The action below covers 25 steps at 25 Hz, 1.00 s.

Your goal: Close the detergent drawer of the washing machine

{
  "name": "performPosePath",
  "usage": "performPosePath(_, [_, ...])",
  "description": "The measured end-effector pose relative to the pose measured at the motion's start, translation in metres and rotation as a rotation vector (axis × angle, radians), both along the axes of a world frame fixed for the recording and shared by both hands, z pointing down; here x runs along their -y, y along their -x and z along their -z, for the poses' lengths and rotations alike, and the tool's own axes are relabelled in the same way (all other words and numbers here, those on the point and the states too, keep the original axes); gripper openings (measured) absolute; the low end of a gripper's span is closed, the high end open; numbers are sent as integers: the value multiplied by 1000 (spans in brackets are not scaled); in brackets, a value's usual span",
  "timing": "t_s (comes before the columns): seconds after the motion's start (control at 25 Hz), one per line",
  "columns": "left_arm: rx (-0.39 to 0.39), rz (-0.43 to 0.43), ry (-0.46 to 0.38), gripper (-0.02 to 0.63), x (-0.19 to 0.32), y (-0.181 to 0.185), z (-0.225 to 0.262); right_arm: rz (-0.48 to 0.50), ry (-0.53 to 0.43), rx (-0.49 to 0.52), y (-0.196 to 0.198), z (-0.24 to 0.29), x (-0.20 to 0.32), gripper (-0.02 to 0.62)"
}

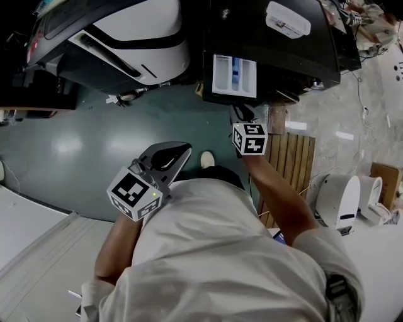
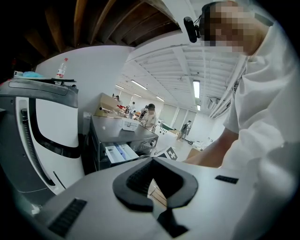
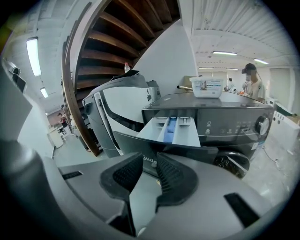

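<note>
Plainly, the detergent drawer [image 3: 171, 131] stood pulled out of the washing machine [image 3: 225, 117], at the left end of the dark control panel, its pale compartments open to the room with a blue insert between them. The right tool [image 3: 150, 161] was raised in front of the machine, just below the drawer and apart from it. Its jaws stood a little apart with nothing between them (only the machine's front panel and a scrap of brand lettering showed through the gap).

The left tool [image 2: 152, 161] was held back near the person's body, well away from the drawer. Its jaws were drawn together at the tips and held nothing. Through the slot between its pads [image 2: 136, 180] a strip of slatted wood could be seen.

From the head view, the person stood facing the machine, one shoe [image 1: 206, 159] on the dark green floor [image 1: 94, 138], with a wooden slat mat [image 1: 293, 154] to the right of it. A white box [image 1: 288, 19] sat on top of the washing machine. To the left of that machine stood a larger white and black appliance [image 1: 126, 38], and a small bottle [image 3: 125, 67] stood on top of it. A rounded white unit [image 1: 337, 198] stood on the pale floor at the right, beyond the mat. Another person [image 3: 253, 79] stood in the background behind the washing machine.
</note>
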<state>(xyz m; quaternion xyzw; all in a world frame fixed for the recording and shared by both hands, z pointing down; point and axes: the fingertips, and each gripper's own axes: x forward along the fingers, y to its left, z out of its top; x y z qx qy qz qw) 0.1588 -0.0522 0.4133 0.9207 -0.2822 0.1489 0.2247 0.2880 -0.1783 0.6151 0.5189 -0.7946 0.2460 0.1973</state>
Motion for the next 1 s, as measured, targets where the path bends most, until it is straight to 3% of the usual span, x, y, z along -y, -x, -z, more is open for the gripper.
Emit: performPosePath(1.0, [13, -31, -7, -5, 18, 13, 6, -164, 50, 47, -6, -5, 16, 87])
